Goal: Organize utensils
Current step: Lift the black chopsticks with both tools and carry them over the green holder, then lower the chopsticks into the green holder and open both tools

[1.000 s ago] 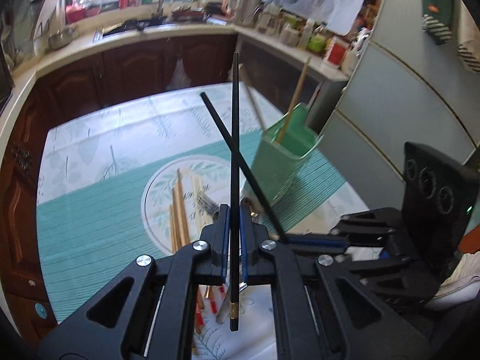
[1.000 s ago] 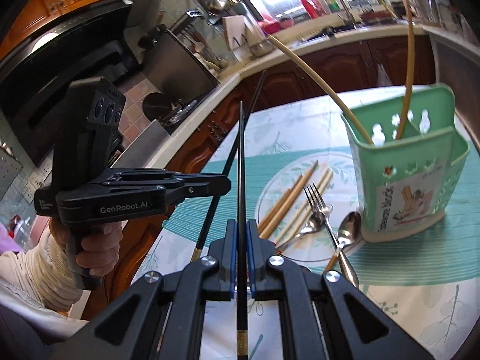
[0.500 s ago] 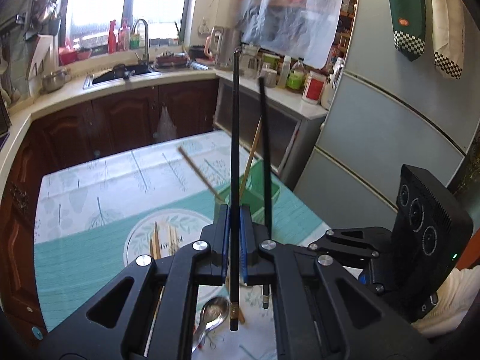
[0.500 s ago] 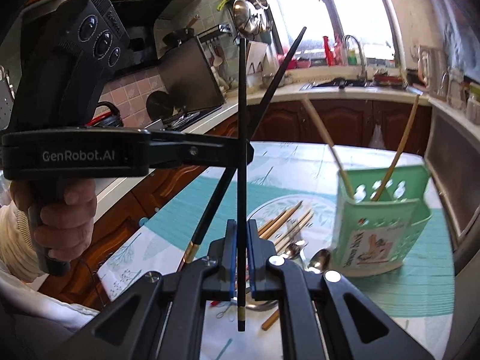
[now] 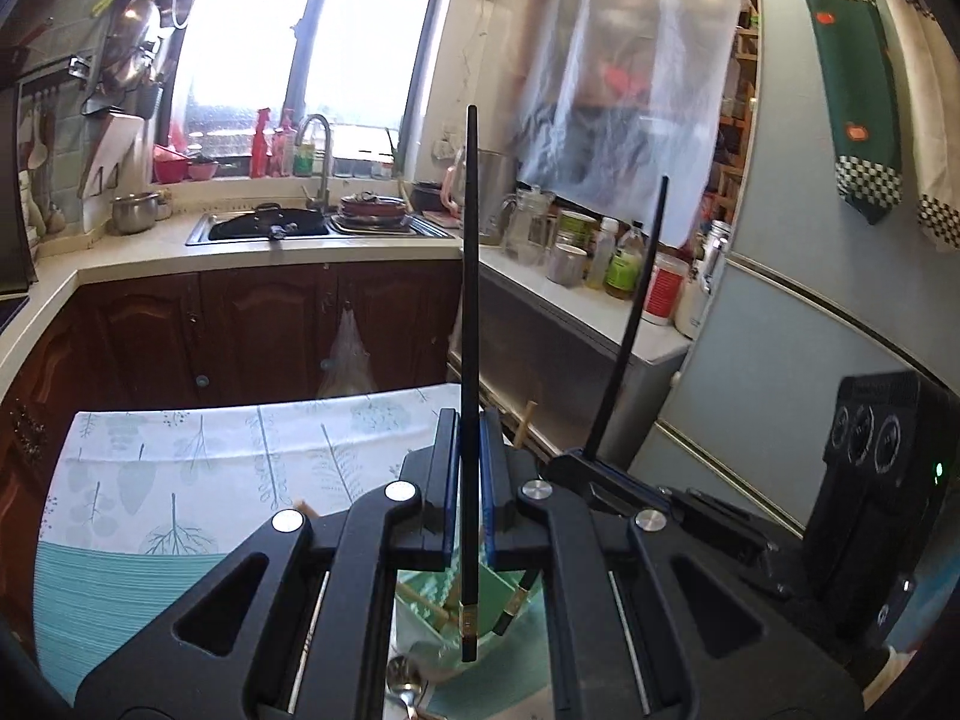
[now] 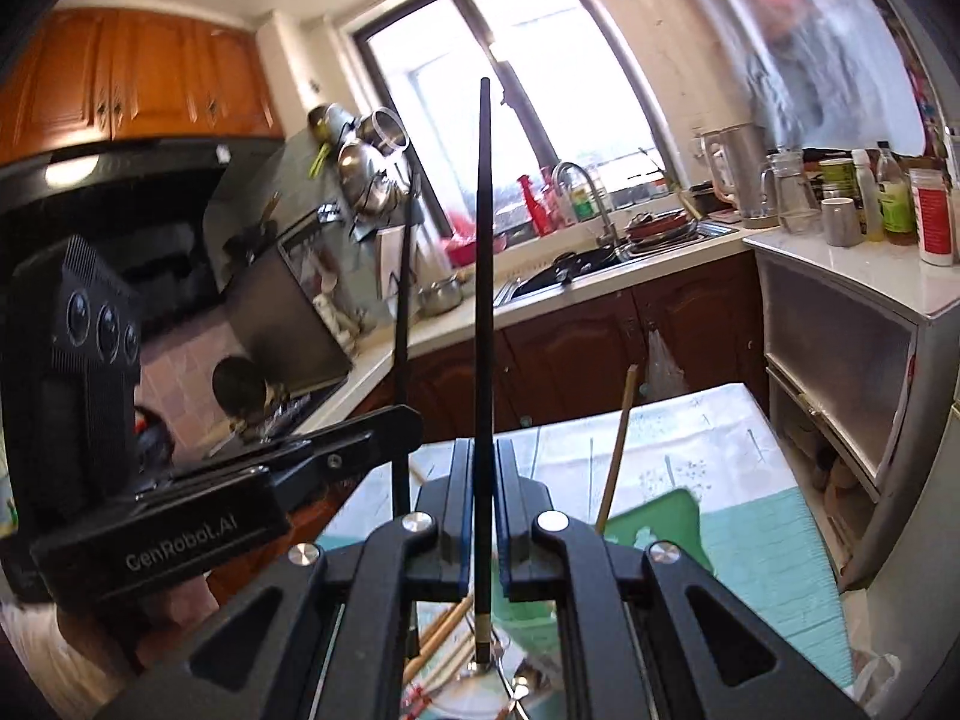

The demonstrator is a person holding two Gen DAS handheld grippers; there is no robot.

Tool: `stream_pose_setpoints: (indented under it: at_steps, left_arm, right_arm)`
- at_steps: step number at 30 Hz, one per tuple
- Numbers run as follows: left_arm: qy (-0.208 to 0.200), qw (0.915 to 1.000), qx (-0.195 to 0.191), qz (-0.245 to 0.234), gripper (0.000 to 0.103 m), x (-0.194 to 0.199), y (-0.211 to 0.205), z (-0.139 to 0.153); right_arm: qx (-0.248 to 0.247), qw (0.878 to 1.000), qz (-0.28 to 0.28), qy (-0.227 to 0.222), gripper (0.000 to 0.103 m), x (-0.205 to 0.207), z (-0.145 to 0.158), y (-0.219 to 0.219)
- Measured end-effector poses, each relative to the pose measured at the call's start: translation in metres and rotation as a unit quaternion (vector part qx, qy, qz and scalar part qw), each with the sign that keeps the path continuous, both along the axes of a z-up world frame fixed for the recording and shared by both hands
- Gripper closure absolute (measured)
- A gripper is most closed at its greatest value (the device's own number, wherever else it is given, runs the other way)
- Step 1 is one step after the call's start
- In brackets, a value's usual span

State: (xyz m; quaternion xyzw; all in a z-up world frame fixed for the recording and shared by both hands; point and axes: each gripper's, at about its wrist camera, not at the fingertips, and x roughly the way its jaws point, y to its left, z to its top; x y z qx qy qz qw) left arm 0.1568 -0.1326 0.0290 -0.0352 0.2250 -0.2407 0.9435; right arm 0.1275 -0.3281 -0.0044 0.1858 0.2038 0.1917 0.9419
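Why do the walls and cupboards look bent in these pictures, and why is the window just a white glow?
Left wrist view: the wide lens bows the fridge edge and darkens the corners; the window is blown out by daylight; the black chopstick in the left gripper stays sharp. Right wrist view: cabinets curve likewise; the hanging plastic sheet looks smeared.

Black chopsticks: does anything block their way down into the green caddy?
Nothing visible blocks the green caddy. Each black chopstick hangs upright over it; wooden chopsticks already lean inside, crowding one compartment.
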Motion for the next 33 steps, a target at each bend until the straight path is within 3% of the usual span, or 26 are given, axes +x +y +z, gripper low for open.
stream_pose_setpoints:
  at_steps: [9, 13, 18, 23, 31, 33]
  left_arm:
    - [-0.013, 0.9991, -0.007, 0.039, 0.099, 0.039, -0.009, -0.045]
    - [-0.009, 0.9994, -0.002, 0.034, 0.099, 0.045, -0.006, -0.071]
    - [-0.005, 0.9997, 0.008, 0.022, 0.099, 0.049, -0.005, -0.099]
    - [0.0, 0.9997, 0.021, 0.014, 0.099, 0.047, -0.009, -0.118]
    - [0.025, 0.9993, 0.029, -0.001, 0.099, 0.036, -0.004, -0.134]
    - [0.032, 0.9992, 0.022, 0.001, 0.098, 0.033, 0.0, -0.134]
  right_arm:
    - [-0.03, 0.998, -0.05, -0.018, 0.097, 0.025, -0.026, -0.009]
    - [-0.04, 0.997, -0.051, -0.031, 0.097, 0.028, -0.038, -0.01]
    - [-0.093, 0.995, -0.025, -0.039, 0.097, 0.028, -0.054, 0.001]
    - [-0.125, 0.992, 0.008, -0.013, 0.097, 0.031, -0.068, 0.01]
    - [-0.135, 0.99, 0.032, 0.032, 0.097, 0.033, -0.074, 0.014]
    - [-0.133, 0.99, 0.031, 0.04, 0.091, 0.033, -0.074, 0.012]
